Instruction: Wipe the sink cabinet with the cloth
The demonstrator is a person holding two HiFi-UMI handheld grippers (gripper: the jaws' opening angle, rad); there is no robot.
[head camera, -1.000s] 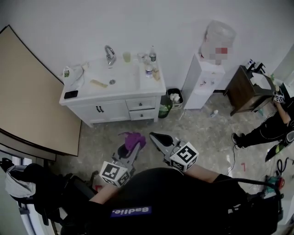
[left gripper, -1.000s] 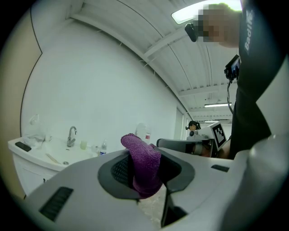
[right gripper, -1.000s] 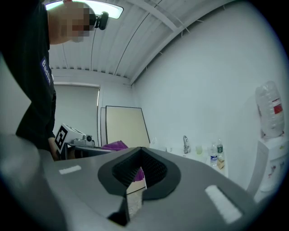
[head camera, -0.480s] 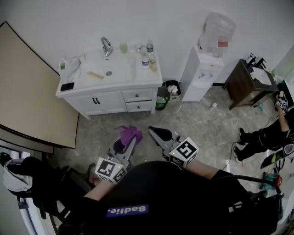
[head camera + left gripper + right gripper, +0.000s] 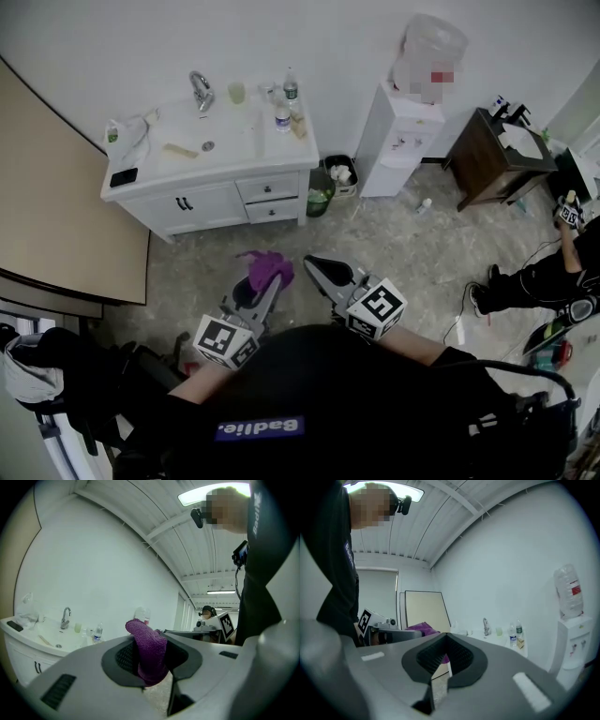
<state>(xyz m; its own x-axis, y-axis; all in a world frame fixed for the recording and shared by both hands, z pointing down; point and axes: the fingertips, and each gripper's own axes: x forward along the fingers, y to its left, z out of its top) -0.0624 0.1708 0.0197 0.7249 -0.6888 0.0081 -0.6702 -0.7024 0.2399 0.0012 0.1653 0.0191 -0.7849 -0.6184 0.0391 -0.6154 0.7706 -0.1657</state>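
Over the last second the white sink cabinet (image 5: pixel 221 199) has drifted up and left in the head view and seems no nearer, so wiping has not begun. The left gripper (image 5: pixel 255 289) still pinches the crumpled purple cloth (image 5: pixel 266 266), well apart from the cabinet. The right gripper (image 5: pixel 325 274) stays pressed together, empty.

shirt (image 5: pixel 356 403) black | left tool (image 5: pixel 255 286) grey | right tool (image 5: pixel 323 273) grey | marker cubes (image 5: pixel 377 307) black-white

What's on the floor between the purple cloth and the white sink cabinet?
Nothing. The head view shows only bare floor between the cloth in the left gripper and the sink cabinet.
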